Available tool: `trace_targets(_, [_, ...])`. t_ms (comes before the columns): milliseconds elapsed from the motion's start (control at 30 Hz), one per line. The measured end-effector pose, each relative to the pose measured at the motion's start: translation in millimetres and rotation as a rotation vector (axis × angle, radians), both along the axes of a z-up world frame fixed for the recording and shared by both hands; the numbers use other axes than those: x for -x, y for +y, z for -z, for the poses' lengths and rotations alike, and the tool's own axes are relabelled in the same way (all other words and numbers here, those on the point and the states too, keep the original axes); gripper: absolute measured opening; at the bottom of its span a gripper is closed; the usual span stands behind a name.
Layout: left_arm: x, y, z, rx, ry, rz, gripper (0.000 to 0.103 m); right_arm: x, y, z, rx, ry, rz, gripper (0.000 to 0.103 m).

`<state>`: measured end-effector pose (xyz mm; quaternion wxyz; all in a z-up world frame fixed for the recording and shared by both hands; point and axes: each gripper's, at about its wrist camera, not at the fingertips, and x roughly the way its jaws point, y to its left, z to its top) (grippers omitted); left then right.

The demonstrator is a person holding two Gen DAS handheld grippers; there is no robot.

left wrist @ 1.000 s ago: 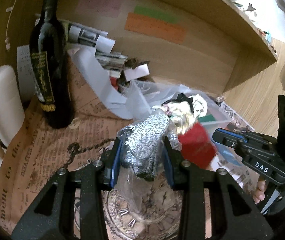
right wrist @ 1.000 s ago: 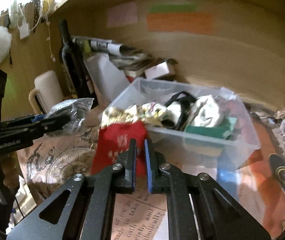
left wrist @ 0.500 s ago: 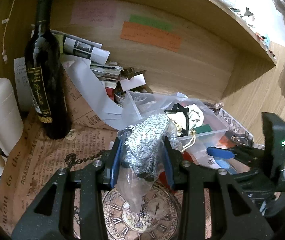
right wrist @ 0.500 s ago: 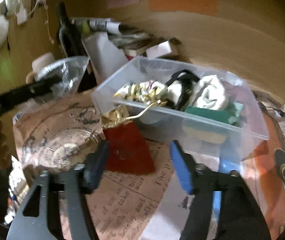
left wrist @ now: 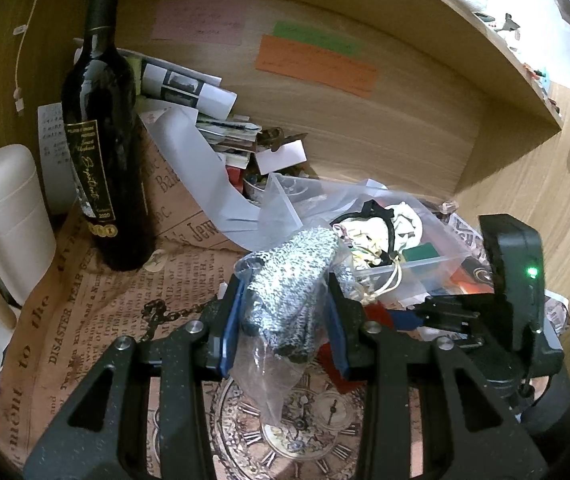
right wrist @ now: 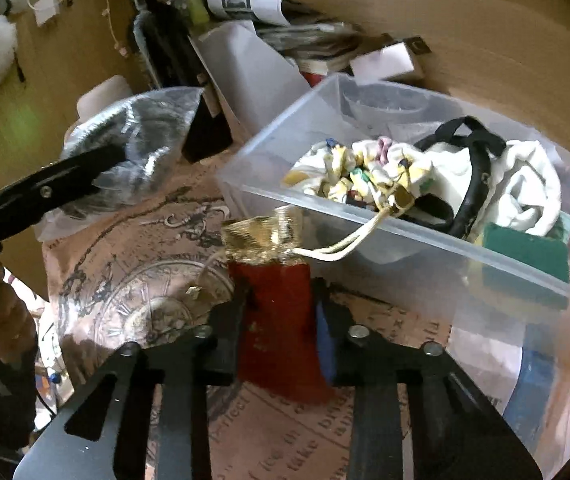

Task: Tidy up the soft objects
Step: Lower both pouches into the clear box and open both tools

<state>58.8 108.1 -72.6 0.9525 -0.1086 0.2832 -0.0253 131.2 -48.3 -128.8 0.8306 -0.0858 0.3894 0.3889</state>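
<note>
- Soft objects sit in three places: one in each hand-held gripper and a heap in a clear plastic bin (right wrist: 425, 240).
- Left hand-held gripper (left wrist: 285, 316): its two blue-padded fingers pinch a speckled grey knitted item in a clear plastic bag (left wrist: 289, 292), held above the bench (left wrist: 97, 320), which is covered in old-style newspaper print and a clock-face picture.
- Right hand-held gripper (right wrist: 281, 320): its fingers stand on either side of a red pouch with a gold top (right wrist: 275, 292) that lies on the printed paper; the pads look to touch the pouch's sides, but whether they squeeze it I cannot tell.
- The pouch lies just in front of the bin's near wall, and its cream drawstring (right wrist: 349, 240) runs up over the bin's rim.
- Inside the bin: crumpled white cloth (right wrist: 521, 184), a black strap (right wrist: 477, 168), and a green sponge (right wrist: 525, 256) against the near wall.
- Behind, a dark wine bottle (left wrist: 103, 140) stands upright beside a cream mug (left wrist: 9, 220), with a pile of papers (left wrist: 201, 120) against the wooden back wall.
- From the right wrist view, the bagged item hangs left of the bin, apart from it.
</note>
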Motion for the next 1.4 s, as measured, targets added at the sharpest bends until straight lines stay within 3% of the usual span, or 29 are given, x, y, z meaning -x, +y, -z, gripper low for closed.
trace_targets(133, [0.5, -0.2, -1.0, -0.002, -0.005, -0.003, 0.037, 7.0, -12.3, -8.0, -0.051, -0.023, 0.013, 0.015])
trace_targets(433, [-4.9, -11.4, -14.0, -0.016, -0.037, 0.014, 0.037, 26.6, -48.8, -46.0, -0.134, -0.129, 0.080, 0.013])
trace_targets(800, [-37.2, -30.1, -36.5, -0.029, -0.067, 0.043, 0.037, 4.5, -92.4, -92.2, -0.177, -0.303, 0.250, 0.013])
trace_targets(1033, [-75.9, -44.8, -32.0, -0.057, -0.032, 0.060, 0.037, -37.8, -95.5, -78.7, -0.137, -0.261, 0.299, 0.013])
trace_targets(1400, [-135.8, -68.6, 9.8, -0.087, 0.117, 0.126, 0.037, -67.6, -77.4, -38.2, -0.052, -0.175, 0.276, 0.017])
